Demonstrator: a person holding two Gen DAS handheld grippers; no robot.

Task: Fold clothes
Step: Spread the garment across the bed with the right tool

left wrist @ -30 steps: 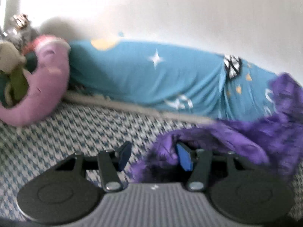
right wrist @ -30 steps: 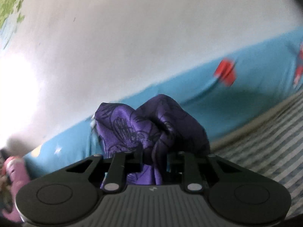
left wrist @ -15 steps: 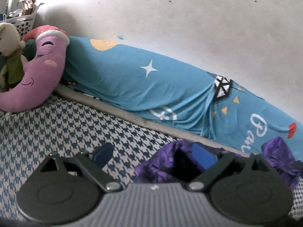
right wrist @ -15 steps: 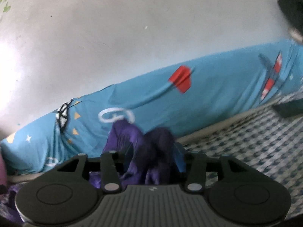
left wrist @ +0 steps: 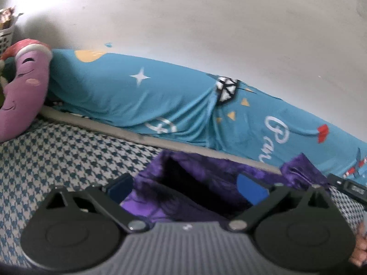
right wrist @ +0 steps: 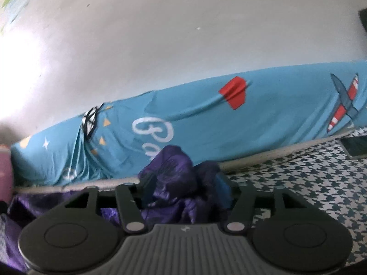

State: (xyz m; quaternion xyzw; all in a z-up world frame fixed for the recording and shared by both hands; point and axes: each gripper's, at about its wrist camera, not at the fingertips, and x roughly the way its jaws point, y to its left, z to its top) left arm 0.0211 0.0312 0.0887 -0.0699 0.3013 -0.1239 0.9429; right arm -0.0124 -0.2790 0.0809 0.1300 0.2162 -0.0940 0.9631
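Purple cloth lies bunched on the checked bed cover, with both grippers at it.

The purple garment (left wrist: 201,178) sits crumpled on the checked cover (left wrist: 57,151), near the blue bolster (left wrist: 142,96) along the wall. The left gripper (left wrist: 185,190) is spread wide, holding nothing, cloth lying between its fingers. The right gripper (right wrist: 183,190) looks part open around a raised bunch; whether it pinches is unclear. This seems the laying-out step: next, find an edge and spread it flat.
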